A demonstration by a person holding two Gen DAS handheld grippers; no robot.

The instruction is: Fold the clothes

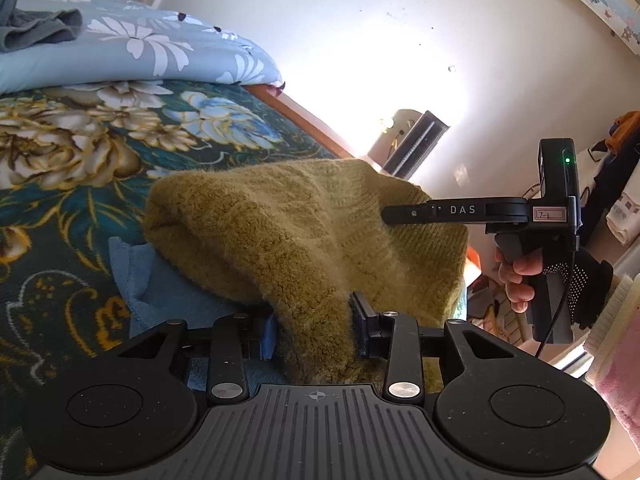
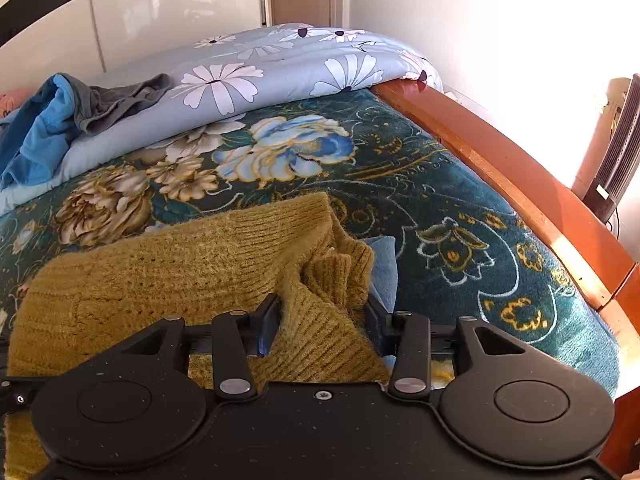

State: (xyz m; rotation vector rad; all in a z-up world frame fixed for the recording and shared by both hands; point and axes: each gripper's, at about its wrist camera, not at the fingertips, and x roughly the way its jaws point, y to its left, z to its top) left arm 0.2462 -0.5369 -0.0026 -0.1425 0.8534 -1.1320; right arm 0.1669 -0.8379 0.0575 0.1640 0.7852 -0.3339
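Observation:
A fuzzy mustard-yellow knit sweater (image 1: 304, 232) is held up over the floral bed; it also shows in the right wrist view (image 2: 192, 272). My left gripper (image 1: 314, 326) is shut on a fold of the sweater, with fabric bunched between its blue pads. My right gripper (image 2: 320, 320) is shut on another ribbed part of the sweater. In the left wrist view the right gripper (image 1: 390, 214) reaches in from the right, its tip buried in the sweater's far edge. A light blue garment (image 1: 160, 284) lies under the sweater, and it also shows in the right wrist view (image 2: 384, 268).
The dark teal floral blanket (image 2: 440, 200) covers the bed. A folded blue daisy quilt (image 2: 280, 68) lies at the back with grey (image 2: 124, 96) and blue clothes (image 2: 40, 136) on it. The wooden bed frame (image 2: 500, 168) runs along the right, with a wall and a heater (image 2: 620, 140) beyond.

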